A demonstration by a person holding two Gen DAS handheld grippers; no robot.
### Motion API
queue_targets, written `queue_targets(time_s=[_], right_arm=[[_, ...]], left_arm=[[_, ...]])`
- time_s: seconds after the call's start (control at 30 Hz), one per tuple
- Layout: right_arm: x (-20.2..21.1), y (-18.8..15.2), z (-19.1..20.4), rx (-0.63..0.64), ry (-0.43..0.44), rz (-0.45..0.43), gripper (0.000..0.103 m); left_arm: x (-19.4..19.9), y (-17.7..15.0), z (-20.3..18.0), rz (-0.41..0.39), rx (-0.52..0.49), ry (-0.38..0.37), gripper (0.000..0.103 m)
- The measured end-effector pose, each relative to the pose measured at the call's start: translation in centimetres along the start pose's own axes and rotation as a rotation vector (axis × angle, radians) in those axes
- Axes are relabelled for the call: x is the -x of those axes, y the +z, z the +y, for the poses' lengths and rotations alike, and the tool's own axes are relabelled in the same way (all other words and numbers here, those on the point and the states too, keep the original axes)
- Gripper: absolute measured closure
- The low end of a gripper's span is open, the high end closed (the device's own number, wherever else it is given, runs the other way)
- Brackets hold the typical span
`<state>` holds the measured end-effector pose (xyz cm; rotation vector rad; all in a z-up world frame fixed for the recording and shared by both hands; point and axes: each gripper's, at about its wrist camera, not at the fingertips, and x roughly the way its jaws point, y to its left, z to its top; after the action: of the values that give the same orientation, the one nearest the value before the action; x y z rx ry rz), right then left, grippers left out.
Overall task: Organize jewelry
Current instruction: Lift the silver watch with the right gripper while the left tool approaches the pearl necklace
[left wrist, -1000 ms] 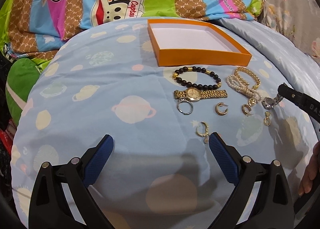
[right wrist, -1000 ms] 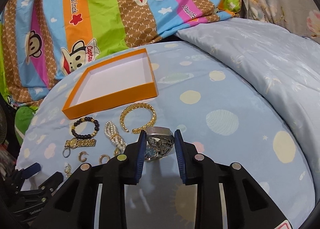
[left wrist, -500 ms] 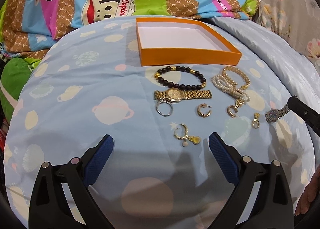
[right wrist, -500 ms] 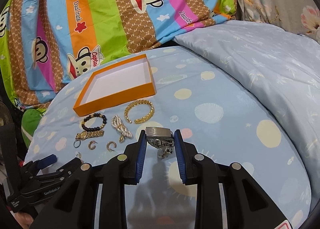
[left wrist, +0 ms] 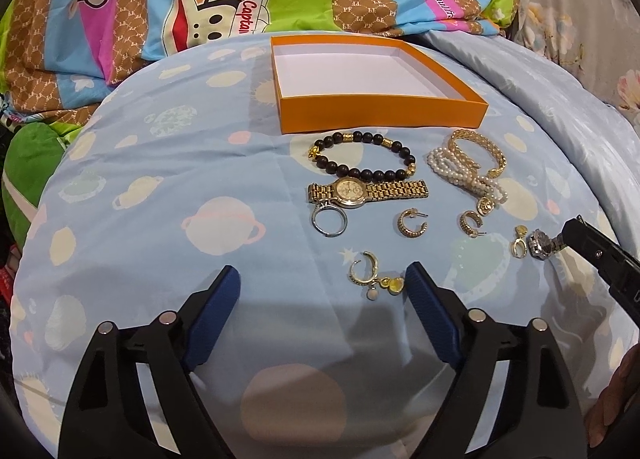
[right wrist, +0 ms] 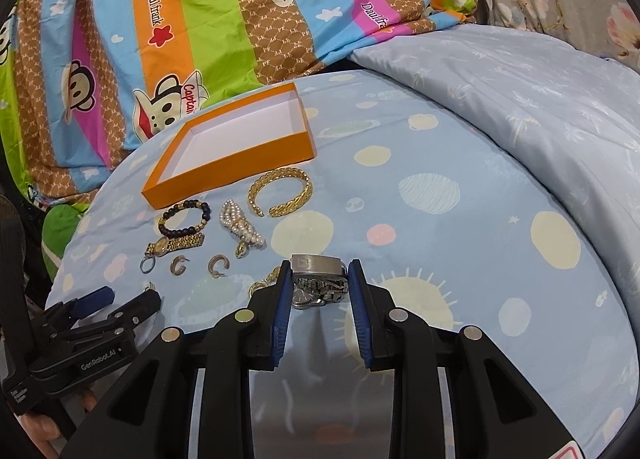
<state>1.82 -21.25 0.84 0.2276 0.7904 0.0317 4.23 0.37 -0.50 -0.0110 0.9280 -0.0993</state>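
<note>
Over the charm earring [left wrist: 372, 279], left claw [left wrist: 324, 299] has narrowed yet stays released; right claw [right wrist: 318, 295] grips silver watch [right wrist: 318, 285].

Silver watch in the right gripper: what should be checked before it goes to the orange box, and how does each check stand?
1. Right gripper shut on the silver watch: ok.
2. Watch lifted clear of the bedsheet: cannot tell.
3. Orange box open, nothing inside: ok.
4. Gold bangle and pearl bracelet lie between watch and box; path must go over them: not ok.
5. Left gripper open, holding nothing, charm earring between its fingers: ok.
</note>
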Motion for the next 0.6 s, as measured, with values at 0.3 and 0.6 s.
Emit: queue_targets(time_s=[0.3, 0.6], right_arm=[[-0.1, 0.0, -0.3, -0.007, 0.003, 0.001, 0.077], [-0.3, 0.2, -0.2, -0.010, 0.013, 0.002, 0.076]], left_arm=[[0.1, 0.8, 0.6, -0.011, 0.019, -0.020, 0.026], [-2.5, 3.7, 0.7, 0.004, 0.016, -0.017, 0.026]])
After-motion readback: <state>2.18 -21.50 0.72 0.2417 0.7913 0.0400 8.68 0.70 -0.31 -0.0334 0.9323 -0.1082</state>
